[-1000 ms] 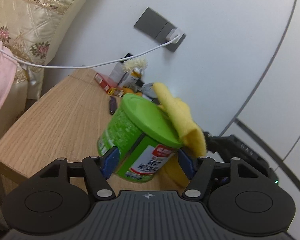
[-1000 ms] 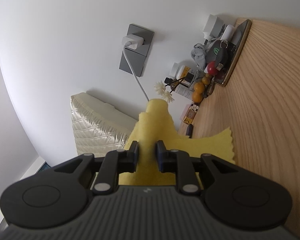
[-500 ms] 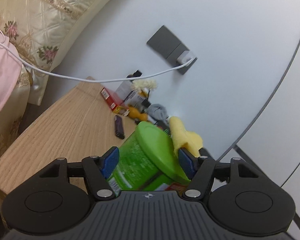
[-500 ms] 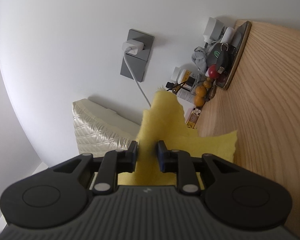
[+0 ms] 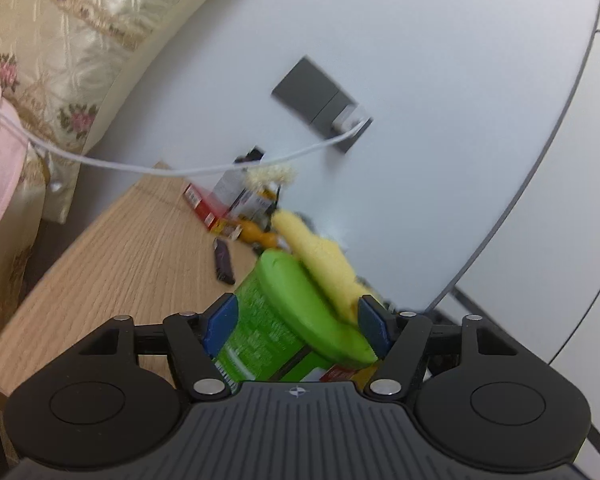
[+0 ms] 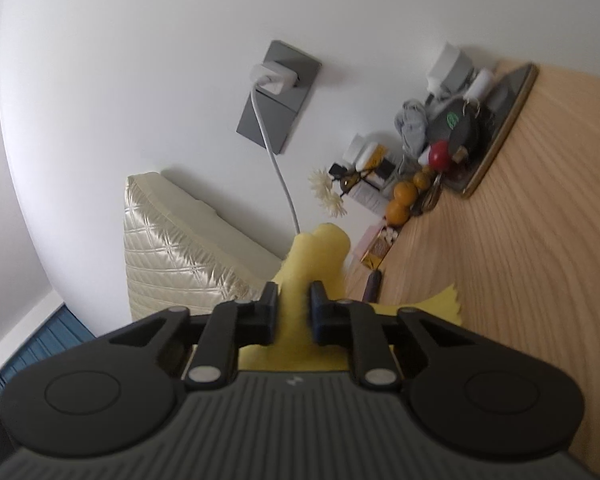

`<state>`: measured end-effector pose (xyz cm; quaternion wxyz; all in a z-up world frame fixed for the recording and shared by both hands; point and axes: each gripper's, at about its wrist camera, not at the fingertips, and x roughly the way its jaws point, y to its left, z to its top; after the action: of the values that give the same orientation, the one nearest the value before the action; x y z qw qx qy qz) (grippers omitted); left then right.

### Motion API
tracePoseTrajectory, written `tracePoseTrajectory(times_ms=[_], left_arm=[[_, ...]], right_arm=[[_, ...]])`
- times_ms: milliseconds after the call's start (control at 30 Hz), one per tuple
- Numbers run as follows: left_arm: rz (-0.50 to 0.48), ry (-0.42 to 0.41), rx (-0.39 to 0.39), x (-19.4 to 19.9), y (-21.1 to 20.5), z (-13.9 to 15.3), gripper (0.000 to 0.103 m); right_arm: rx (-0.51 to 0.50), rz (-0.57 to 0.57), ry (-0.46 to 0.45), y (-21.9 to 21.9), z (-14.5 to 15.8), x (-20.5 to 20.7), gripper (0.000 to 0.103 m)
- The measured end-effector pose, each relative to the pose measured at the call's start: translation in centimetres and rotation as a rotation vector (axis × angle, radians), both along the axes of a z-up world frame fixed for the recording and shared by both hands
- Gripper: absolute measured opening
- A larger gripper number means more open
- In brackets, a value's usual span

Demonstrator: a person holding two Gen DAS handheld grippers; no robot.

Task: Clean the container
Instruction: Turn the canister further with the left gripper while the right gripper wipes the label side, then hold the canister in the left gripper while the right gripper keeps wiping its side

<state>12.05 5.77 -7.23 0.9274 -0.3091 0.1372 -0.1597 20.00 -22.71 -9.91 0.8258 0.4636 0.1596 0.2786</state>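
Two soft yellow cloth point(image 6: 300, 280) folds on smooth round green lid point(image 5: 308, 304).

The container point(image 5: 260, 332) was bright green with a green lid, its label printed in white with a red patch near the base. The cloth point(image 5: 324, 268) was pale yellow. The left tool point(image 5: 296, 322) was black with blue pads point(image 5: 220, 320); the right tool point(image 6: 294, 312) was black throughout. The desk point(image 5: 112, 264) showed light wood grain. The wall plate point(image 6: 278, 96) was grey, its plug point(image 6: 270, 76) and cable white. The cushion point(image 5: 60, 40) was cream, quilted, with pink flowers. A small dark bar point(image 5: 223, 261) on the desk looked purplish, though blurred.
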Motion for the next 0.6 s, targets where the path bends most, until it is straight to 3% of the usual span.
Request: tracePoseTrajectory(times_ms=[133,200,400,600], left_arm=[[0.029,-0.028,-0.051,-0.2,0.7,0.2,0.074],[0.039,-0.002,-0.059,0.2,0.8,0.0,0.073],[0.009,0.094,-0.061,1.6,0.1,-1.2,0.067],[0.026,0.097,-0.054,1.7,0.2,-1.3,0.067]], right_arm=[[0.104,-0.037,-0.010,-1.8,-0.4,-1.1,0.013],[0.154,-0.042,-0.013,-2.4,-0.7,-1.4,0.013],[0.132,0.018,0.014,-0.9,-0.8,-0.5,0.013],[0.187,0.058,0.053,-0.8,-1.4,0.0,0.013]])
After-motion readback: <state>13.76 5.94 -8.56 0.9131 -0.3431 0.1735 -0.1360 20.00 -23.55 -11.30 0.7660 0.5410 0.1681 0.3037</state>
